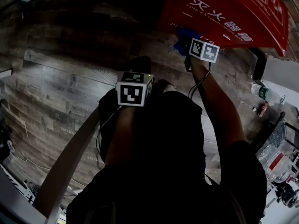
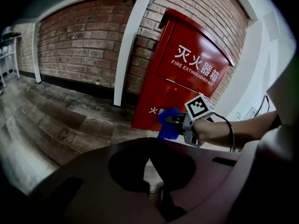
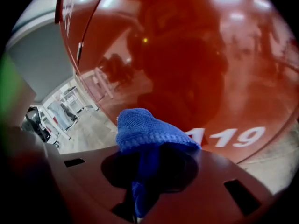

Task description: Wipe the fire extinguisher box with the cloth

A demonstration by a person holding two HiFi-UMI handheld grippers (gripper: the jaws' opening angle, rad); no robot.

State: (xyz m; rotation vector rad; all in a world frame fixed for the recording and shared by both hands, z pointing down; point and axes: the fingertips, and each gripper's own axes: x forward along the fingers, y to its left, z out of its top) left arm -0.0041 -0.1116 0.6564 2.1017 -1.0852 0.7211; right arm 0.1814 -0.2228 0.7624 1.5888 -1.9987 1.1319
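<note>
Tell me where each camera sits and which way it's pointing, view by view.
Head view: on the person's head, facing steeply down at the wood floor and fire extinguisher box; both arms, left tool and right tool show.
Left gripper view: on the left tool, facing the box front and brick wall; its own jaws and the right forearm show.
Right gripper view: on the right tool, close against the box; its own jaws clamp the blue cloth.
Shared: all three show box and cloth.
</note>
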